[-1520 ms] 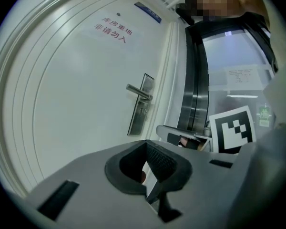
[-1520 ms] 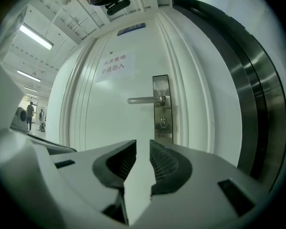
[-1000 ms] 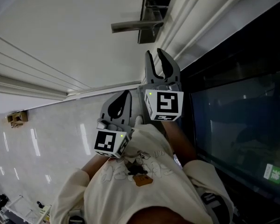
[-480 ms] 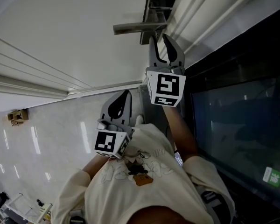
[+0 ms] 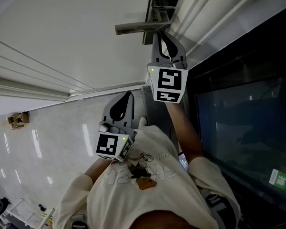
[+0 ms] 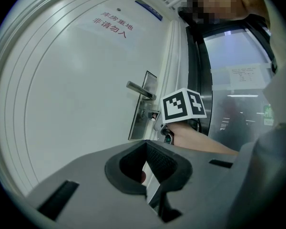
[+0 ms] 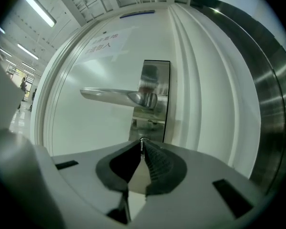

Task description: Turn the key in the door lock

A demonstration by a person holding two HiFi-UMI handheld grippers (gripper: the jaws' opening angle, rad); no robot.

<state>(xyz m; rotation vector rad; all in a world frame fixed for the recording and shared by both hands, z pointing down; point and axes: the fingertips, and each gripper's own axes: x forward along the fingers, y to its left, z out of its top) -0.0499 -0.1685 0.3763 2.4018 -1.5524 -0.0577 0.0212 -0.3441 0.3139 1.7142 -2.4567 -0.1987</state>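
A white door carries a steel lever handle (image 5: 136, 27) (image 7: 117, 96) on a steel lock plate (image 7: 155, 104) (image 6: 142, 109). Below the lever, a small shiny key (image 7: 142, 140) sticks out of the lock. My right gripper (image 5: 163, 36) (image 7: 142, 144) points level at the plate, just under the lever. Its jaws are closing and their tips pinch the key. My left gripper (image 5: 125, 100) (image 6: 145, 144) hangs back near the person's chest, shut with nothing in it. In the left gripper view, the right gripper's marker cube (image 6: 183, 106) hides most of the lock.
A dark glass panel (image 5: 243, 118) in a steel frame stands right of the door. A paper sign (image 7: 105, 42) (image 6: 112, 24) hangs above the handle. Glossy floor tiles (image 5: 33, 147) lie to the left. The person's beige shirt (image 5: 143, 185) fills the bottom of the head view.
My right gripper has moved forward to the lock plate under the lever, and its jaws have gone from wide apart to pinched together. My left gripper has stayed still.
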